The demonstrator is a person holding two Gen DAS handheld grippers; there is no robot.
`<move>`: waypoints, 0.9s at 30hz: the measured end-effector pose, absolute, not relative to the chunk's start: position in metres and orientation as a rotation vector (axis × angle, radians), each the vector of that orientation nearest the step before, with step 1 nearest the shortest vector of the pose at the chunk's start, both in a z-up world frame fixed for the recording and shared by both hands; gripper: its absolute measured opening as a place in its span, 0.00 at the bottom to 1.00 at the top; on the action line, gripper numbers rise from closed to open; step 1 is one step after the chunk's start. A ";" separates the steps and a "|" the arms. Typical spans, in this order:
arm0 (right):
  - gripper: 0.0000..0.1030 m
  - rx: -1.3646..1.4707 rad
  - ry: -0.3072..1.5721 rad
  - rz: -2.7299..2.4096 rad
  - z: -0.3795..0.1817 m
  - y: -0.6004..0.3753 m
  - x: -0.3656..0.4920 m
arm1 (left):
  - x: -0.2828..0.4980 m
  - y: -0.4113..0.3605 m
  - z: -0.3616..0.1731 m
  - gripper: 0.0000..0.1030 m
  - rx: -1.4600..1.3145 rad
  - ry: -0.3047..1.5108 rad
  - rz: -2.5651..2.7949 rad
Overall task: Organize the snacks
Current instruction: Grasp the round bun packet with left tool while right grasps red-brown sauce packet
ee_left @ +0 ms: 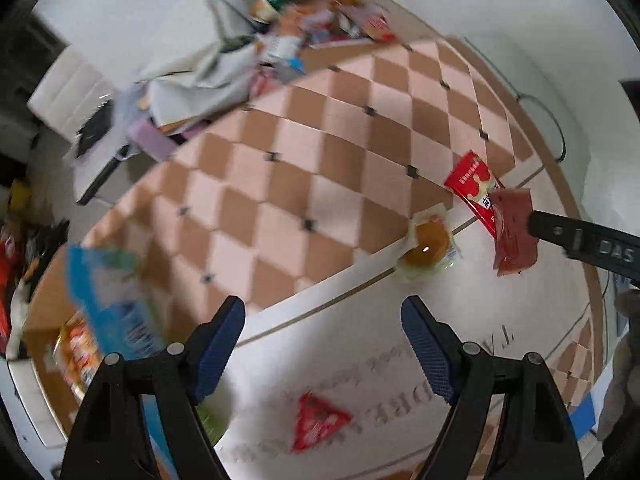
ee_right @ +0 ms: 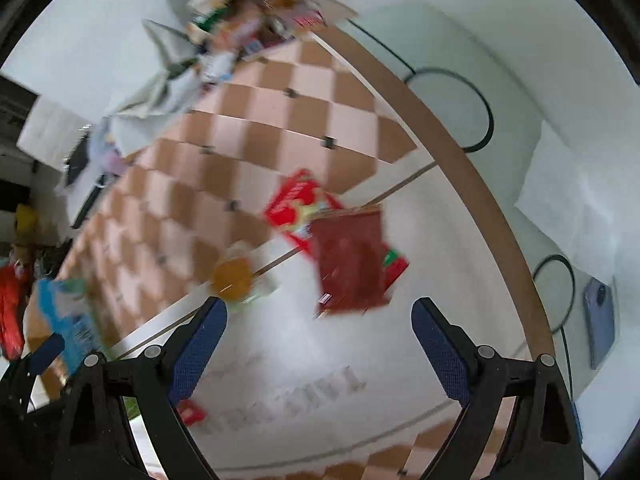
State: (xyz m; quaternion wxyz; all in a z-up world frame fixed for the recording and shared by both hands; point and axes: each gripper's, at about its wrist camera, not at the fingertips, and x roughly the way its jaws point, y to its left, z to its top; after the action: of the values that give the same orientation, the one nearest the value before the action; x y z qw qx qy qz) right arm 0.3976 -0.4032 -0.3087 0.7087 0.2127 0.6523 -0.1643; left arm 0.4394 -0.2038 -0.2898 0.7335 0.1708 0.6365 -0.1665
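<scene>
Both hand-held grippers point down at the desk point(ee_left: 400, 80) with wide jaws and nothing between them. The left hand-held gripper point(ee_left: 324, 344) hangs over the white panel, a red triangular packet point(ee_left: 318, 424) at its 6 o'clock. The right hand-held gripper point(ee_right: 320, 344) hangs just short of a dark red pouch point(ee_right: 352, 260), which lies at its 12 o'clock on a red box point(ee_right: 296, 200). A jelly cup point(ee_right: 232, 276) sits at its 10 o'clock. The loose snacks probably wait here for sorting; the pouch looks like the likeliest next pick.
</scene>
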 end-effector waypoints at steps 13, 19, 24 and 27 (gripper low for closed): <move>0.56 0.378 1.543 -0.331 -0.376 -0.418 0.416 | 0.436 -0.265 -0.344 0.77 0.535 1.438 -0.483; 0.56 0.423 1.508 -0.313 -0.357 -0.425 0.411 | 0.432 -0.300 -0.363 0.77 0.667 1.459 -0.577; 0.56 0.455 1.507 -0.319 -0.355 -0.440 0.408 | 0.429 -0.319 -0.377 0.59 0.706 1.477 -0.637; 0.56 0.475 1.505 -0.322 -0.357 -0.447 0.407 | 0.430 -0.320 -0.372 0.43 0.659 1.510 -0.647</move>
State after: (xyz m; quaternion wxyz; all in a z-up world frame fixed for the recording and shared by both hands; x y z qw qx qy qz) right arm 0.4068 -0.4470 -0.3569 0.6928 0.2126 0.6738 -0.1443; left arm 0.4303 -0.3199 -0.3720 0.6333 0.2882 0.6602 -0.2829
